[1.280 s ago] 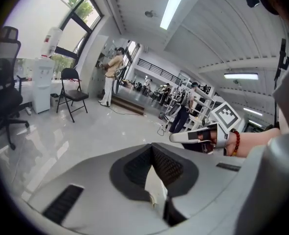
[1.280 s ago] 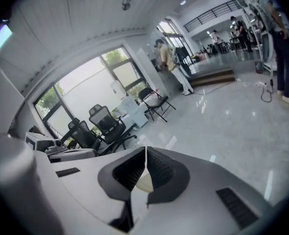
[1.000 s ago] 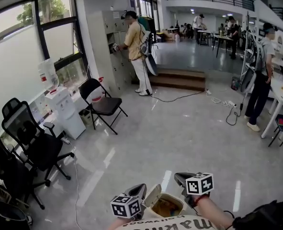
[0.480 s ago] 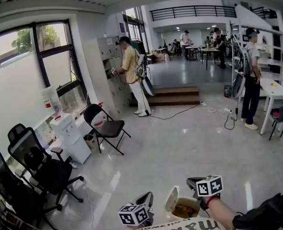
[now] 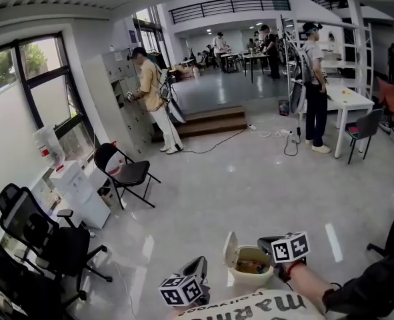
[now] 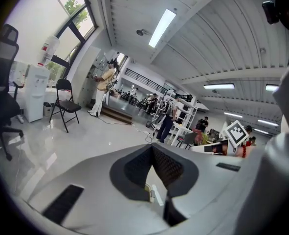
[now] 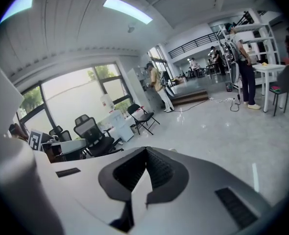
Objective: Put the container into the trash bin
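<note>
A pale takeaway container point(image 5: 249, 267) with leftovers inside hangs above the floor at the bottom of the head view. Its lid point(image 5: 230, 249) stands open on the left. My right gripper point(image 5: 269, 245) is shut on the container's right rim. A thin white edge shows between its closed jaws point(image 7: 145, 151) in the right gripper view. My left gripper point(image 5: 200, 267) is a little to the left of the lid, apart from it. Its jaws meet at the tips point(image 6: 152, 148), with only a thin pale sliver showing in the gap behind them.
Black office chairs point(image 5: 43, 239), a water dispenser point(image 5: 77, 189), a small bin point(image 5: 107, 195) and a folding chair point(image 5: 120, 172) line the left wall. A person point(image 5: 153, 99) stands at lockers, another point(image 5: 313, 92) by a white table point(image 5: 347, 102). Steps point(image 5: 210, 120) and cables point(image 5: 270, 133) lie ahead.
The head view has swung so the room has shifted left and farther off. The container has stayed in the right gripper. The left gripper has drawn away from the lid.
</note>
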Available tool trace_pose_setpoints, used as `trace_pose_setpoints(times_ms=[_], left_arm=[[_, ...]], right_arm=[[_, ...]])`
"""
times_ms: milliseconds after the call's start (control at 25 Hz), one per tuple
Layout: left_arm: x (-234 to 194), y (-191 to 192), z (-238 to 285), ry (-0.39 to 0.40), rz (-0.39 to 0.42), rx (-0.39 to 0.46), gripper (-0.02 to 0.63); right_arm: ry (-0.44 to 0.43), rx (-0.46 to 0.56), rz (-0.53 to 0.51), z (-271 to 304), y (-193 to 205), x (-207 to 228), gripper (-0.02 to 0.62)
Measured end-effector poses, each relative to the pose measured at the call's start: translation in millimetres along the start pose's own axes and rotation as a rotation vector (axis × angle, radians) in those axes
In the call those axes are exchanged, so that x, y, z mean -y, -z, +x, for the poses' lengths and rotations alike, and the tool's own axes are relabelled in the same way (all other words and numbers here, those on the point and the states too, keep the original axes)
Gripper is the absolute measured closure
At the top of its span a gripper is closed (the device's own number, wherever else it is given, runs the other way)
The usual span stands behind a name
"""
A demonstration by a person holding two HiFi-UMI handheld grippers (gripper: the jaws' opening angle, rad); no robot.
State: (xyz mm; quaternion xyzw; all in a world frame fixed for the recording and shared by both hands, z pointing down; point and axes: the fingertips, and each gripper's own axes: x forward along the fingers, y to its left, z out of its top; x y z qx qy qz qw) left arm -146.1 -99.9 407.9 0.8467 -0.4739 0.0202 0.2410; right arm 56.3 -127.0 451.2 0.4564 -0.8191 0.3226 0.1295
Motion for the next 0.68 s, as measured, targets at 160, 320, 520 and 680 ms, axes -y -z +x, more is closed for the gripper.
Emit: trace_pose_setpoints(times_ms=[160, 320, 520, 680], left_arm=[[13.5, 13.3, -15.2, 0.025, 0.007, -0.02, 0.606], [20.9, 23.0, -24.4, 0.044, 0.02, -0.038, 0.606], [23.3, 30.5, -24.2, 0.058, 0.022, -0.038, 0.606], [16.5, 35.9, -27.2, 0.053, 0.006, -0.046, 0.606]], right_arm=[[0.037, 0.012, 0.039, -23.6, 26.2, -0.2, 0.592], [0.053, 0.017, 0.053, -36.1, 43.1, -4.0, 0.592], [0.068, 0.018, 0.061, -41.2, 53.6, -1.3, 0.592], [0.07, 0.003, 0.053, -38.5, 59.7, -6.4, 0.592]])
